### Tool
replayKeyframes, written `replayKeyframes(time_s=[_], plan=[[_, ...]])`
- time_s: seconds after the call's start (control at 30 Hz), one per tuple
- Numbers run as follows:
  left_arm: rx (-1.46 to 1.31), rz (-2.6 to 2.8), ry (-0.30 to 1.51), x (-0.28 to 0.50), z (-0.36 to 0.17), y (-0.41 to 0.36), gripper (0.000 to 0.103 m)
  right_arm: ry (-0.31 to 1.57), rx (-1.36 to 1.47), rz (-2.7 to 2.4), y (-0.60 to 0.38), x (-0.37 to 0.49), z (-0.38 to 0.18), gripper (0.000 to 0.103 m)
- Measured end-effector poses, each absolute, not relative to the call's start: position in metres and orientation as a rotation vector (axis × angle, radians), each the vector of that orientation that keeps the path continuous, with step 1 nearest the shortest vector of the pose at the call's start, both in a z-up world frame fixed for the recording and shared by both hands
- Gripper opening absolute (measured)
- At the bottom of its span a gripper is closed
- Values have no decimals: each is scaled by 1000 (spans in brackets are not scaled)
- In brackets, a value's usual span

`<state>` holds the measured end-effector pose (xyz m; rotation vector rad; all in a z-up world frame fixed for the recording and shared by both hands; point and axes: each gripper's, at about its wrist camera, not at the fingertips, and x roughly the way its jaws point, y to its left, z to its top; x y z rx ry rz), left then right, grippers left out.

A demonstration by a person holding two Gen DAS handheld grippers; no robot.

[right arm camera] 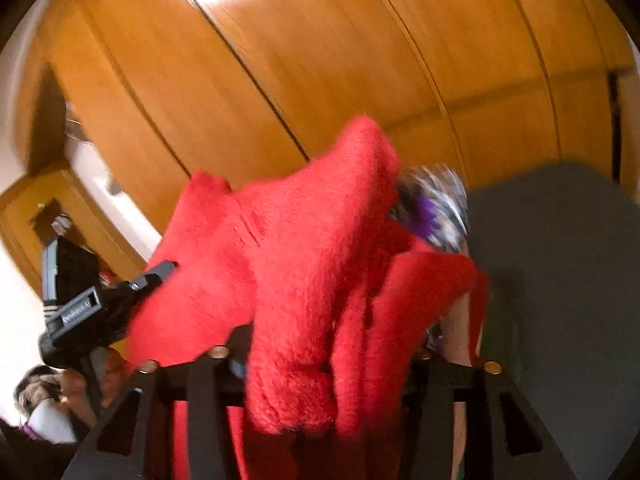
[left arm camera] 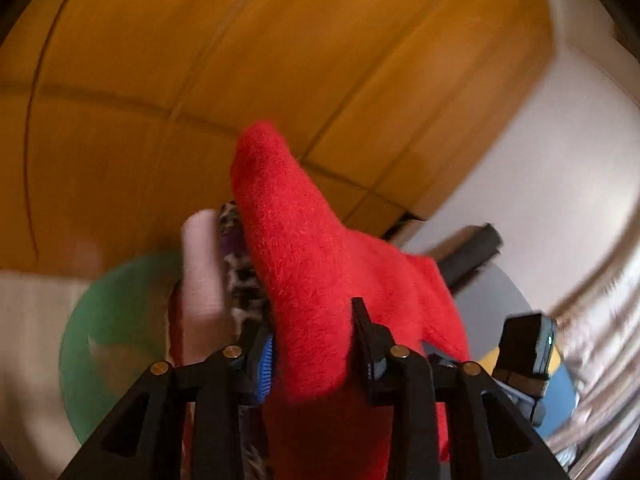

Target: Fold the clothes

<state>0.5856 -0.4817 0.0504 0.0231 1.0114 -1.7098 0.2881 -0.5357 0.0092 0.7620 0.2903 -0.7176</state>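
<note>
Red fleece garment (left arm camera: 320, 280) bunched between the fingers of the left gripper (left arm camera: 312, 344), filling the gap from one black finger (left arm camera: 366, 332) across to the blue-padded one (left arm camera: 264, 364), both pressing into the cloth. Pointed fold of the fleece rising above and beyond the fingertips, rest of it hanging down below the gripper body. Just left of the fleece, a pale pink piece (left arm camera: 202, 276) and a leopard-print piece (left arm camera: 240, 264), pressed against it. Behind the fleece to the left, a green round rug (left arm camera: 116, 320); behind and above, an orange wooden wardrobe (left arm camera: 280, 60).

Same red fleece (right arm camera: 288, 280) draped over the right gripper (right arm camera: 320, 360), thick folds covering both fingers and the gap between them, so cannot tell how wide they stand or whether they pinch the cloth. Left gripper (right arm camera: 160, 270) poking into the fleece from its left edge. Patterned purple-and-white cloth (right arm camera: 436, 208) peeking out at the fleece's upper right, blurred. Grey surface (right arm camera: 560, 280) to the right of the fleece.
</note>
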Motion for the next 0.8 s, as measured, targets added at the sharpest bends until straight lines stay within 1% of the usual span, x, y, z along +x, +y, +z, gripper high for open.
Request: replayKeyframes(time_s=[0.03, 0.13, 0.2, 0.3, 0.4, 0.43, 0.47, 0.53, 0.6, 0.67, 0.73, 0.8], plan=[[11, -1704, 1025, 590, 44, -492, 38, 267, 775, -715, -541, 286, 5, 57], [23, -1689, 987, 592, 48, -511, 38, 251, 762, -749, -539, 284, 12, 66], [60, -1692, 931, 584, 54, -516, 38, 281, 694, -814, -533, 280, 24, 69], [90, -1686, 871, 577, 51, -517, 39, 317, 482, -958, -507, 275, 52, 69], [81, -1681, 869, 580, 52, -515, 40, 305, 297, -987, -480, 274, 75, 67], [75, -1678, 873, 580, 52, -513, 40, 307, 263, -972, -473, 278, 79, 63], [72, -1672, 873, 581, 51, -514, 40, 322, 244, -938, -476, 288, 82, 62], [77, -1657, 856, 575, 52, -515, 40, 397, 226, -893, -483, 307, 74, 53], [104, -1625, 807, 561, 55, -515, 43, 470, 263, -887, -500, 325, 54, 53], [141, -1582, 752, 554, 52, -521, 46, 445, 372, -892, -518, 321, 37, 52], [143, -1568, 756, 562, 48, -527, 52, 409, 440, -913, -519, 314, 33, 52], [131, -1562, 794, 565, 47, -536, 53, 416, 442, -945, -519, 317, 34, 52]])
